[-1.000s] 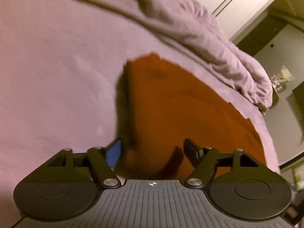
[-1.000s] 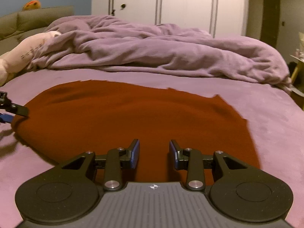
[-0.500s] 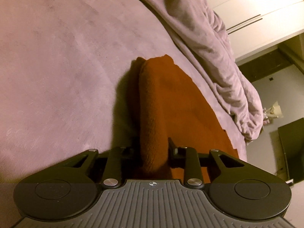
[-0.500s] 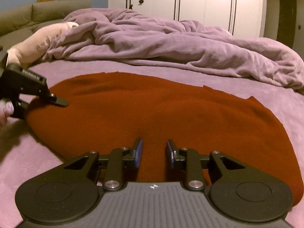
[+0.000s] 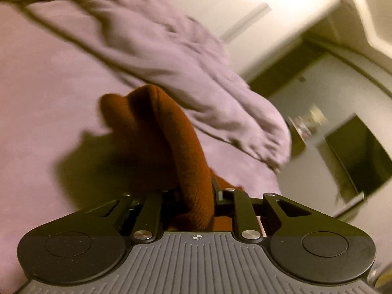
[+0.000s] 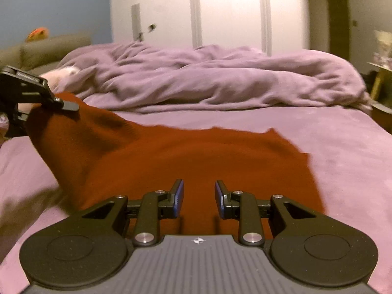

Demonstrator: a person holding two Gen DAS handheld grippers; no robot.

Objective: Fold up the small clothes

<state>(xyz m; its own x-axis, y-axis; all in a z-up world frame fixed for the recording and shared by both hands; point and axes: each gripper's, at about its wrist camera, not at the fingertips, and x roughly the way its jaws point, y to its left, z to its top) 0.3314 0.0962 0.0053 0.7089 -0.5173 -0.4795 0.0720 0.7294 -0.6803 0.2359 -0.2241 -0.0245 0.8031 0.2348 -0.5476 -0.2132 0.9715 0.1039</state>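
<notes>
Bedroom, dim warm light; purple bed [image 6: 343, 152] as work area, crumpled purple duvet [image 6: 220, 80] piled along far edge, white wardrobe doors [image 6: 225, 14] behind. Olive headboard or couch back [image 6: 54, 49] at far left with an orange toy [image 6: 36, 34] on top, blurred. Pale pink stuffed item [image 6: 66, 73] partly under duvet at far left. Dark screen [image 5: 362, 154] visible past the bed's edge in left wrist view.

Rust-brown knit garment [image 6: 196, 161] spread across middle of bed, right part lying flat, left end raised off the sheet.

Left gripper [image 5: 197, 196] pinching the garment [image 5: 171, 132]: fabric bunched into a thick ridge between the fingers, draped forward and hanging clear of the bed, shadow cast on sheet below. Same gripper seen from right wrist view [image 6: 66, 105] at left edge, clamped on the lifted end of the garment, above bed level.

Right gripper [image 6: 199, 196] spread, blue pads facing each other with a clear gap, nothing between. Positioned low over near edge of the garment, middle of its near side; contact with fabric not determinable.

Motion blur in left wrist view; background detail soft.
</notes>
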